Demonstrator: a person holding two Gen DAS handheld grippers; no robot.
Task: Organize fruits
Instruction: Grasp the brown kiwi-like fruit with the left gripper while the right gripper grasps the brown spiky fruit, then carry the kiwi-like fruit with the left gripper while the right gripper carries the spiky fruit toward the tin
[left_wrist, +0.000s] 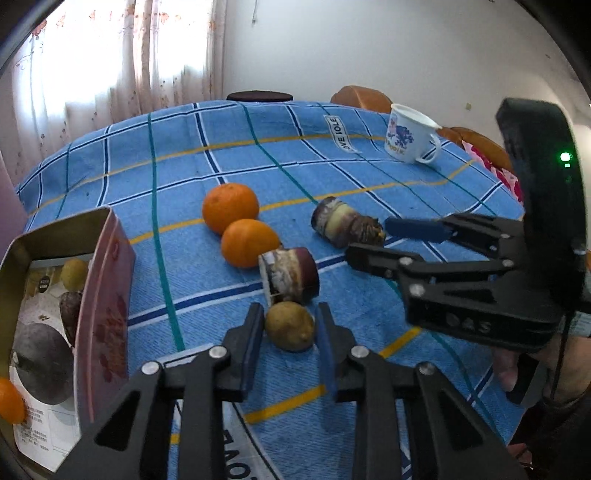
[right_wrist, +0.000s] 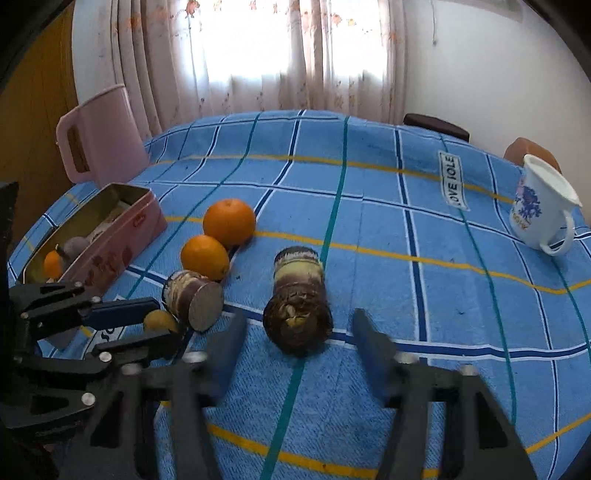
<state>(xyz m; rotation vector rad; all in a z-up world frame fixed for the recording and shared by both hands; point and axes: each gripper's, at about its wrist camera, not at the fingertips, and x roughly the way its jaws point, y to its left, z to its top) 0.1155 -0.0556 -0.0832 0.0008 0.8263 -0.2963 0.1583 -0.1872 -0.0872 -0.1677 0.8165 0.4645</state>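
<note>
Left gripper (left_wrist: 290, 332) sits low on the blue checked tablecloth (left_wrist: 207, 155), jaws narrowed around a small yellow lemon (left_wrist: 290, 325); the blue pads (left_wrist: 254, 341) look right against its sides, though whether they actually press it, I cannot tell. Just beyond the lemon lies a cut taro piece (left_wrist: 290, 275), and touching that, two oranges (left_wrist: 240, 225) side by side. To the lemon's left stands the open pink tin (left_wrist: 107, 295), already holding a small orange, a dark fruit and a yellow one.

Right gripper (right_wrist: 299, 343) is spread wide, holding nothing, its fingers (right_wrist: 371, 347) flanking the near end of a second taro chunk (right_wrist: 297, 299) without touching it. From this side the left gripper (right_wrist: 162, 321) reaches in beside the lemon (right_wrist: 159, 320). Far right of the taro, a white enamel mug (right_wrist: 543, 206) with blue flowers stands well apart; a pink jug (right_wrist: 99, 136) stands behind the tin (right_wrist: 122, 236).
</note>
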